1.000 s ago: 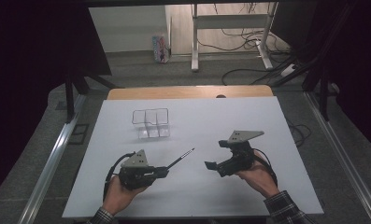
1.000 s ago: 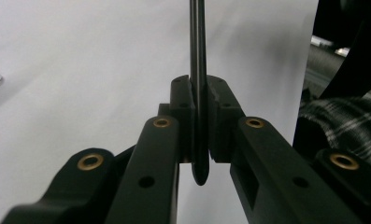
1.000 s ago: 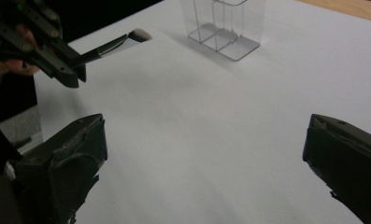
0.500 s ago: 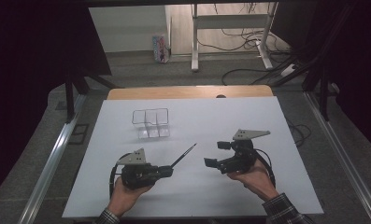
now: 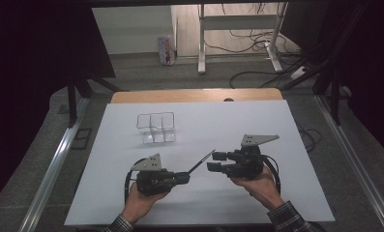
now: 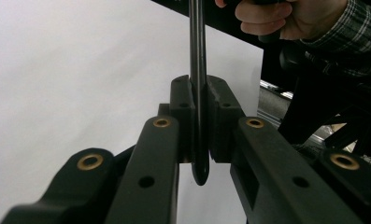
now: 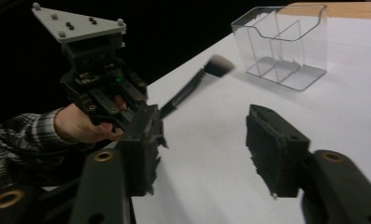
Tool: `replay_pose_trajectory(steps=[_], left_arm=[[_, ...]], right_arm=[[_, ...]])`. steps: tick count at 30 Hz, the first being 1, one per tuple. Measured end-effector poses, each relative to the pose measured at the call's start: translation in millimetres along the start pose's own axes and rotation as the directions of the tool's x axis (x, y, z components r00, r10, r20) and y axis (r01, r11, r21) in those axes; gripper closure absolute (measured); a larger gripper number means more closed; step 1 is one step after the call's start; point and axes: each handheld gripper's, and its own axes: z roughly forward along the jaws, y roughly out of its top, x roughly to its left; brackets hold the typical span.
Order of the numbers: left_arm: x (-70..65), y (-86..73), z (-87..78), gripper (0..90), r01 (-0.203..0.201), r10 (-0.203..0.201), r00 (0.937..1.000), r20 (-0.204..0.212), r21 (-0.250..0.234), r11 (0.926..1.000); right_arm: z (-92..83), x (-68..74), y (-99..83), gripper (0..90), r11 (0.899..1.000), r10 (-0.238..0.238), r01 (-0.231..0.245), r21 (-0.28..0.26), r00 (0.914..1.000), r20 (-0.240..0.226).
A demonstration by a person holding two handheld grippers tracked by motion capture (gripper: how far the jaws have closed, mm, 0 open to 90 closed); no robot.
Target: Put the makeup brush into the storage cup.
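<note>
High view shows the left gripper (image 5: 182, 178) clenching a black brush (image 5: 201, 162) above the bench (image 5: 276, 121), the right gripper (image 5: 217, 162) with jaws half closed on nothing, and the clear organizer (image 5: 155, 128) likely awaiting it.

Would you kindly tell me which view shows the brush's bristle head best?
The right gripper view: the brush ends in a soft, pale-tipped head, seen side-on. The high view shows it as a thin dark stick; the left gripper view shows its handle.

Grey floor (image 5: 146, 72) beyond the white table (image 5: 286, 125) — dark surroundings, trailing cables (image 5: 257, 38).
</note>
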Motion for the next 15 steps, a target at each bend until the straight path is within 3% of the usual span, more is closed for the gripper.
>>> replay_pose_trajectory(steps=[6,15], left_arm=[[-1.9,1.1,9.3,83.0,-0.018,0.018,0.9997,0.019,0.000,0.9998],[-5.3,-0.3,22.2,82.9,-0.046,0.044,0.9986,0.028,0.043,0.9980]], right_arm=[[-0.2,-2.7,-0.9,58.7,1.000,0.017,-0.018,-0.007,0.9985,-0.052],[-0.6,-6.0,-2.5,76.2,0.999,0.052,-0.052,-0.001,0.9931,-0.106]])
